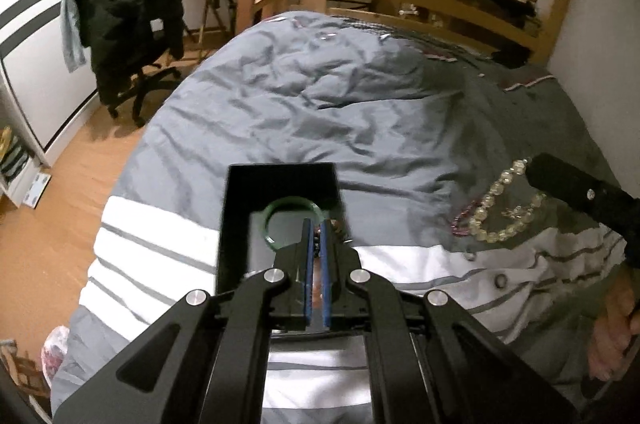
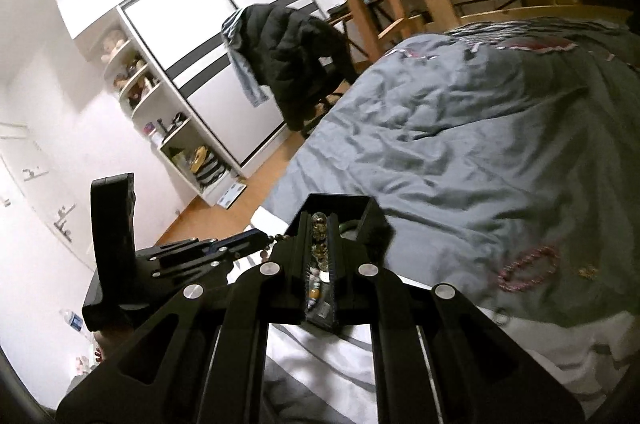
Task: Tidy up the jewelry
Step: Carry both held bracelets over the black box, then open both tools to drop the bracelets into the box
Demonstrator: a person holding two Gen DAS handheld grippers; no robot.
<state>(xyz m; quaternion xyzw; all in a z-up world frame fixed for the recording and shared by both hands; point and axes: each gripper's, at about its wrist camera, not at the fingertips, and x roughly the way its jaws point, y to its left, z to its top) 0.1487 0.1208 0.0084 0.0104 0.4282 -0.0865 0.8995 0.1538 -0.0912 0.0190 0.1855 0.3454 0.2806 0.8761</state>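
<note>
Visibly no legible writing, left gripper (image 1: 317,224) fingers clenched on dark beads (image 2: 280,239), right gripper (image 2: 322,220) fingers grasping amber beads (image 2: 318,254)

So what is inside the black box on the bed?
Inside the black box lies a green bangle. The left gripper, shut on dark beads, covers its right part, so anything beneath is hidden.

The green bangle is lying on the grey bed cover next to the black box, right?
Not quite. The green bangle is lying inside the black box, not beside it on the grey bed cover. The left wrist view shows it.
</note>
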